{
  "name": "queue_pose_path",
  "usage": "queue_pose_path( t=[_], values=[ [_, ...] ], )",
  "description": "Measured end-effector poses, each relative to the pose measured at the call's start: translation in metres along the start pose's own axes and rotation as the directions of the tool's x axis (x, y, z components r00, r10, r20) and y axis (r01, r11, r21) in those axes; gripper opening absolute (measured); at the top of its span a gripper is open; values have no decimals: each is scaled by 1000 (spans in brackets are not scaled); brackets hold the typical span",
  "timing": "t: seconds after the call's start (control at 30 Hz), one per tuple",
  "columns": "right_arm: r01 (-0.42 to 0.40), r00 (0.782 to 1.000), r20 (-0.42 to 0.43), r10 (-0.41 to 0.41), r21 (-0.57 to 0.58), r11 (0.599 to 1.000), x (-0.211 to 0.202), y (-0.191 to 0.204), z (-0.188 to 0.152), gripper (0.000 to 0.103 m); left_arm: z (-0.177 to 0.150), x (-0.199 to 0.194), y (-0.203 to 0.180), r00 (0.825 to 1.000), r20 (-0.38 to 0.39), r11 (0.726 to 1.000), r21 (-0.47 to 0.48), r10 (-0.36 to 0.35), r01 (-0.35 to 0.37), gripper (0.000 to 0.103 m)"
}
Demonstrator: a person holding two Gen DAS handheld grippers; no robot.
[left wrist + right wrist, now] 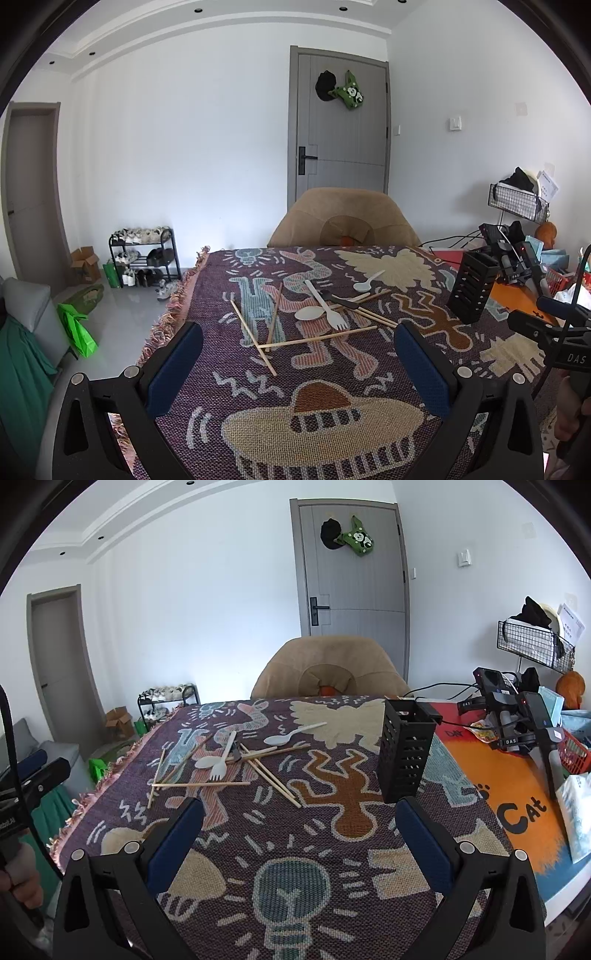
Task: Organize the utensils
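Several wooden chopsticks [320, 337] [201, 784], a cream fork [325, 305] [222, 759], a cream spoon [311, 313] [206, 762], a white spoon [368, 281] [293, 734] and a black utensil [341, 301] [236, 752] lie scattered mid-table on the patterned cloth [369, 369] [332, 849]. A black slotted utensil holder [472, 287] [405, 751] stands upright to their right. My left gripper [298, 345] is open and empty, short of the pile. My right gripper [299, 821] is open and empty, just in front of the holder.
A tan chair [343, 218] [327, 666] stands at the table's far edge. An orange mat [509, 775] with spare grippers, cables and a red basket [574, 751] lies to the right. The cloth's fringed left edge [166, 321] drops to the floor.
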State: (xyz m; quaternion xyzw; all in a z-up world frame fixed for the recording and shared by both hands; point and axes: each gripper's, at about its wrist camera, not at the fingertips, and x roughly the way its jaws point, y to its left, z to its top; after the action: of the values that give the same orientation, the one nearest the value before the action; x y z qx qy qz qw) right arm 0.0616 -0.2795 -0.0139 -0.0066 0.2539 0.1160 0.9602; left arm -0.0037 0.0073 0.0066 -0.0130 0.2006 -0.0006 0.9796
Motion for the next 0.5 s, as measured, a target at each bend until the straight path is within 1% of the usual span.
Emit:
queue_pose_path(
  t=[0.17,0.33,0.5],
  values=[
    [1,1000,-17,-1,6,1000,9,0,3,103,0,7,2,1000,-18,1000,3,1,-1,103],
    [-1,1000,-28,1,-3,1000,21,1,8,103,3,20,9,999,-40,1000,-14,4,-5,103],
    [-38,997,-65,37,-7,999,37,3,15,103,7,36,22,997,-74,1000,-23,17,-19,103]
  ],
)
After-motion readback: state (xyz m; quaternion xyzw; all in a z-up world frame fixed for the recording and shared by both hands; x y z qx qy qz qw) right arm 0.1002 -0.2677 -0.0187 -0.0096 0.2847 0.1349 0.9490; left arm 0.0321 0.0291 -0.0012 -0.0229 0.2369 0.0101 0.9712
